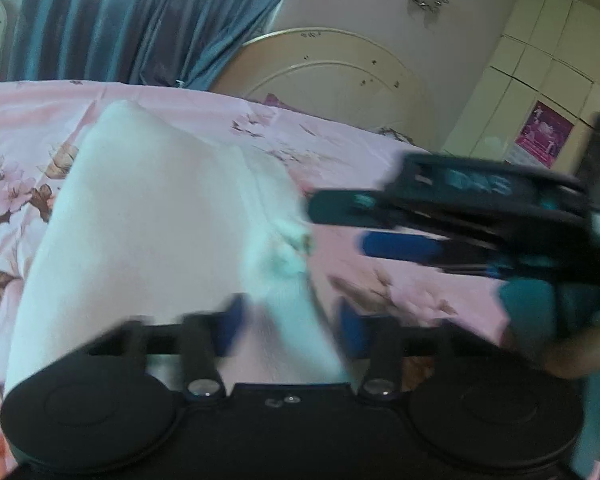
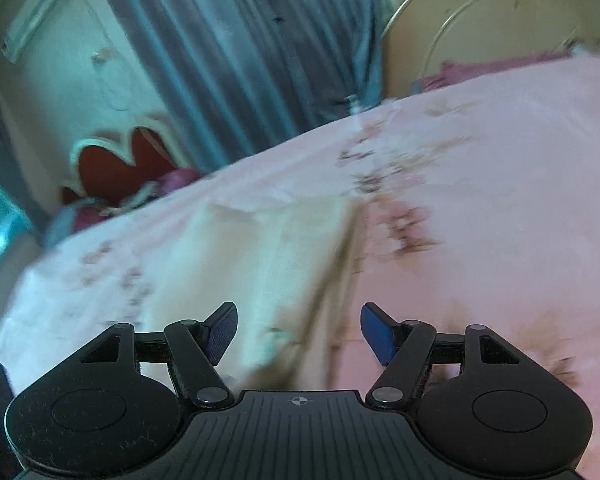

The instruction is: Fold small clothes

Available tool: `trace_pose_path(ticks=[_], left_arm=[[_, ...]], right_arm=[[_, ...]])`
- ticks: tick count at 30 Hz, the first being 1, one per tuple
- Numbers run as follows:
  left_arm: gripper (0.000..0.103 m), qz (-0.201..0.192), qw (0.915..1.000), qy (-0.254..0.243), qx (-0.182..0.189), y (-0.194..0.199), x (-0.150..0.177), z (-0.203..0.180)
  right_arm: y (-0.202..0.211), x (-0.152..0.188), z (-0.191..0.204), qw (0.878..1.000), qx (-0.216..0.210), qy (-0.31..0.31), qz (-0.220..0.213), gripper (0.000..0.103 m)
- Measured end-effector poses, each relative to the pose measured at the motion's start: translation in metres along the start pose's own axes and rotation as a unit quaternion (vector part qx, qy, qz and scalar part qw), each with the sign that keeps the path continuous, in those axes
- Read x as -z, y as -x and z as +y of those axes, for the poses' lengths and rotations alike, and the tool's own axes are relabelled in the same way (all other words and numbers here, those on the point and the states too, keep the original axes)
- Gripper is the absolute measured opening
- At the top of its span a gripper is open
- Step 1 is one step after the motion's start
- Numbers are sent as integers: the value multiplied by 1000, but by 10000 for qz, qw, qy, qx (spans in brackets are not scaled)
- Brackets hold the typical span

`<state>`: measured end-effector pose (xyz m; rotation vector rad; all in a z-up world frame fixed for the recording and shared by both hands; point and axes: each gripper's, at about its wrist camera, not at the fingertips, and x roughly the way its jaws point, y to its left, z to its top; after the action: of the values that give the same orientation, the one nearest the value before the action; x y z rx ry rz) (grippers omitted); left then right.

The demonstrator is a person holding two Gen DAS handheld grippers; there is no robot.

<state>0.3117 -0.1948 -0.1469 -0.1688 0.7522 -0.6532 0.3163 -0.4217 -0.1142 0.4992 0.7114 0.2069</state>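
Observation:
A small white garment [image 1: 160, 232] lies flat on the pink floral bedspread [image 1: 380, 152]. It also shows in the right wrist view [image 2: 260, 264], blurred. My left gripper [image 1: 292, 320] is open, its blue pads apart just over the garment's near right edge. My right gripper [image 2: 298, 332] is open and empty above the garment's near end. The right gripper also shows in the left wrist view [image 1: 340, 220], coming in from the right with its fingertips at the garment's right edge.
A cream headboard [image 1: 332, 76] stands at the far end of the bed. Blue curtains [image 1: 140, 20] hang behind. A cream wardrobe [image 1: 540, 80] stands at the right. A red-cushioned chair [image 2: 120, 164] is past the bed's left side.

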Motion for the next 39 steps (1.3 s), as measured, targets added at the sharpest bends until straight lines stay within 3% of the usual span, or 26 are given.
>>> trace_pose_path(ticks=[1,7,13,16,19,24,27,29,32,35,39], left_arm=[[83,-12,10000,-14,16,7,1,-3],[83,-159,9999,-32,9,56,8,6],[82,-568,9947,294,-806,81,-3,46],[82,-572,9914,490,-1074,75,-13,64],[81,-567,9892,614,-1201,61,-19,76],[81,-485,9908,696,-1059,51,-16,71],[79,-247,9927,631,-994,38,-8,68],[74,57,9931,632,-983,27,-2,69],[74,75,9939,510,-971,27,4,68],[74,108,9939,531,-956,28,4,70],[74,139,9941,384,-1006,27,7,62]], right_arm=[[-5,-1,1,9999,-87,-15,88,68],[-18,10,-4,9983,-237,-290,445,68],[-40,2,-6,9966,-391,-567,445,67],[-50,-4,-6,9973,-248,-517,459,20],[-55,-12,-5,9978,-201,-316,540,19],[-44,-33,13,9961,52,736,479,17],[-56,-24,-6,9939,224,589,908,17],[-52,-21,-12,9953,204,403,852,18],[-37,-22,-11,9969,201,261,712,18],[-19,-12,-14,9970,59,-54,772,33],[2,15,-5,9958,45,47,912,37]])
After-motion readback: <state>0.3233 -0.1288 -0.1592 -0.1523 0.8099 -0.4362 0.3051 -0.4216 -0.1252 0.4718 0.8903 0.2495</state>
